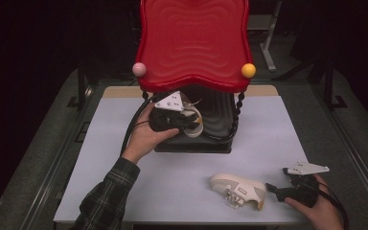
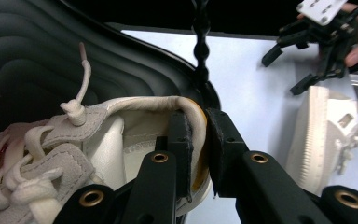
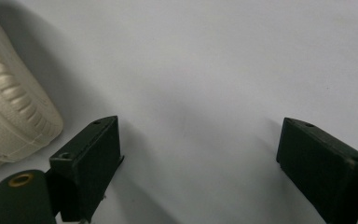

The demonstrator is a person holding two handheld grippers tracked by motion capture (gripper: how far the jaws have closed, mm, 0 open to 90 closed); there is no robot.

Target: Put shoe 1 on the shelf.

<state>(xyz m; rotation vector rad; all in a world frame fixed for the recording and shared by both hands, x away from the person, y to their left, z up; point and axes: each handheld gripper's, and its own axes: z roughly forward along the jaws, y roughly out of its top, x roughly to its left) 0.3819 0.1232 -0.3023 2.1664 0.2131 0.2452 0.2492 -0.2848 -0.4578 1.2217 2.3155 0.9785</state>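
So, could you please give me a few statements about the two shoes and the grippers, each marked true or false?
1. The left gripper is shut on the heel of a shoe. True.
2. That shoe is at the black lower shelf of the red rack. True.
3. The right gripper holds the second shoe. False: its jaws stand open over bare table, with the shoe beside them.
4. The second shoe stands upright on its sole. False: it lies on its side on the table.
5. Both balls on the rack are yellow. False: the pink ball is at the left, the yellow ball at the right.
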